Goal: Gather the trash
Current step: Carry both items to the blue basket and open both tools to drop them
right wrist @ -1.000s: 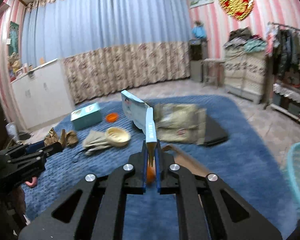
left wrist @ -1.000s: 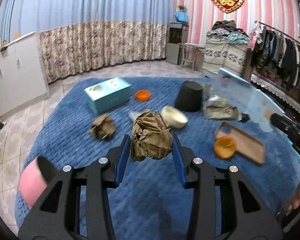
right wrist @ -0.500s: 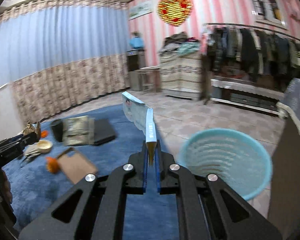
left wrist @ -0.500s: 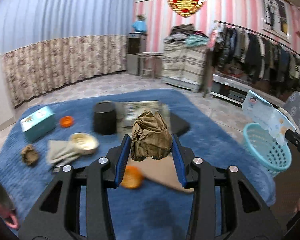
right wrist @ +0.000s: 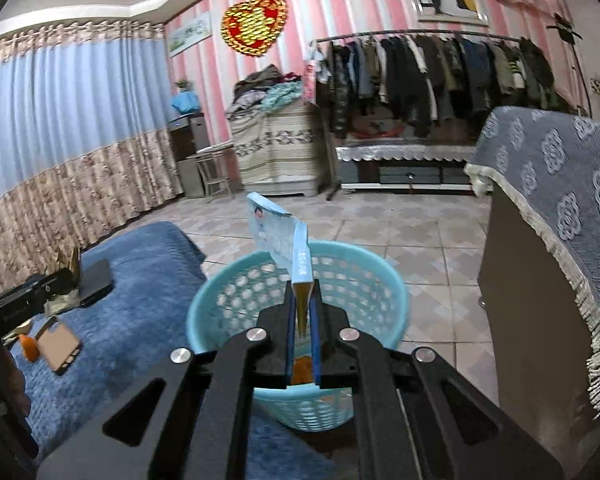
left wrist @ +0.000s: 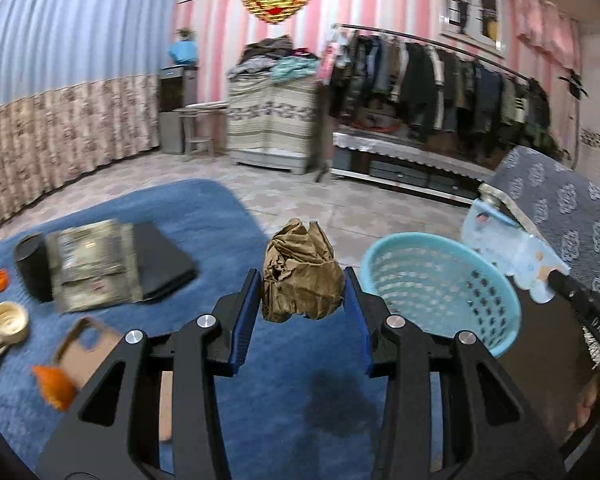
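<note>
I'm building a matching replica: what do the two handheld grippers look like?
Both the left gripper and the right gripper look alike: matte black angular frames with triangular cutouts and round silver bolt heads. Their flat fingers carry blue ribbed pads. No cables or sleeves show.

basket (right wrist: 236, 300) stands on the floor just beside the rug's (right wrist: 140, 280) edge

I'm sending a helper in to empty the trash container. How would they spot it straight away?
Find the blue rug; the basket stands on the tiled floor at the rug's edge, next to a cabinet draped in grey flowered cloth. It is a round, light blue plastic basket with perforated walls, the only open container there.
</note>
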`<state>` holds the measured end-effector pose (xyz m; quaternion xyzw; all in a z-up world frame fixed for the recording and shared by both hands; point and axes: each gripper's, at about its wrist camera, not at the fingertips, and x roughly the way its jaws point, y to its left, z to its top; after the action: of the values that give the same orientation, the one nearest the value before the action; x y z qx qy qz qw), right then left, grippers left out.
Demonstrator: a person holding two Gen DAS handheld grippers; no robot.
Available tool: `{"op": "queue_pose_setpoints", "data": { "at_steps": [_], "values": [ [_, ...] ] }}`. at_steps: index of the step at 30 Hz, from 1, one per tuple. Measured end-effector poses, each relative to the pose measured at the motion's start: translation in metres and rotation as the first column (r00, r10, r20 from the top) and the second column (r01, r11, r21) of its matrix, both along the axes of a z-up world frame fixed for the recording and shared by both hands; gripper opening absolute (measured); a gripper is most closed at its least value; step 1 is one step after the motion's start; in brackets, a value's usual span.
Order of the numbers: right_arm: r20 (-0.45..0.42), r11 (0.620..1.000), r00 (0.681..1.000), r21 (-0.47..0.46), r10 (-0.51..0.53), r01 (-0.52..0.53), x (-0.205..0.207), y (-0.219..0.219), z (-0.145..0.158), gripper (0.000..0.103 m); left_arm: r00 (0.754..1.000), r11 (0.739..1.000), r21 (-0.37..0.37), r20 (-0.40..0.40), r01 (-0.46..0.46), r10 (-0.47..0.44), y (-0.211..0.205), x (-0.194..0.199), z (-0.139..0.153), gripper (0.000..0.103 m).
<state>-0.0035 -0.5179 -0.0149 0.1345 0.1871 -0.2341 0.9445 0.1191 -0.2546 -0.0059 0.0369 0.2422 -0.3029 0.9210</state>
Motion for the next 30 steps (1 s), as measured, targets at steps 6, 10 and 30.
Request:
{"op": "queue_pose_setpoints", "data": {
  "at_steps": [6,10,30],
  "values": [
    [-0.002,0.999,1.000,0.033,-0.027,0.027,-0.002,-0.024,-0.011,0.007,0.995,0.995,0.002,0.002,0.098,-0.098,-0.050,-0.001,-0.005,0.040],
    [-0.011,0.998,0.999,0.050,-0.042,0.042,-0.003,-0.036,-0.018,0.007,0.991,0.991,-0.016,-0.025,0.132,-0.133,-0.074,0.003,-0.013,0.040],
    [-0.042,0.996,0.998,0.079,-0.048,0.051,0.010,-0.052,-0.034,0.007,0.979,0.983,0.022,-0.095,0.182,-0.179,-0.142,0.032,-0.036,0.070]
  ]
}}
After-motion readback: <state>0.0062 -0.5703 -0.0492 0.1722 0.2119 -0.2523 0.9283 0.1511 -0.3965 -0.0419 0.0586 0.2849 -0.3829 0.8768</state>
